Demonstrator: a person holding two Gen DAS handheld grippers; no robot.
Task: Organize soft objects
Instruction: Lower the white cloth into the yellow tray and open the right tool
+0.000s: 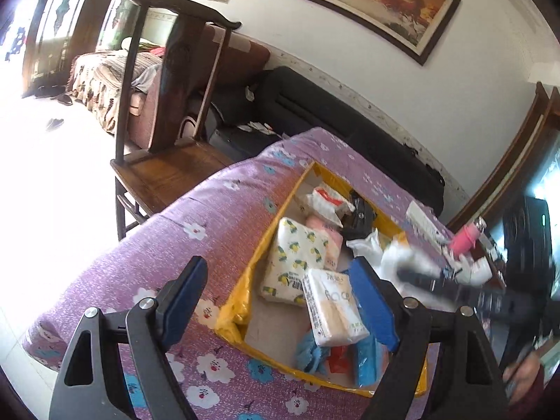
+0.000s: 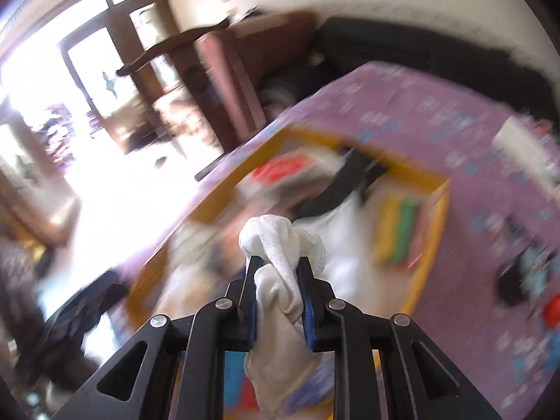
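Observation:
A yellow-edged cardboard box (image 1: 241,290) sits on a purple flowered cloth (image 1: 182,252). It holds a lemon-print tissue pack (image 1: 297,255), a white tissue pack (image 1: 332,308), a red-and-white pack (image 1: 329,203), blue items and a black object. My left gripper (image 1: 280,280) is open and empty above the box's near left edge. My right gripper (image 2: 278,262) is shut on a white cloth (image 2: 280,245) above the box (image 2: 423,262). It also shows blurred in the left wrist view (image 1: 413,273), over the box's right side.
A dark wooden chair (image 1: 168,161) stands to the left of the table. A black sofa (image 1: 315,112) runs along the wall behind. A white box (image 1: 423,222) and a pink object (image 1: 465,238) lie on the cloth to the right. The right wrist view is motion-blurred.

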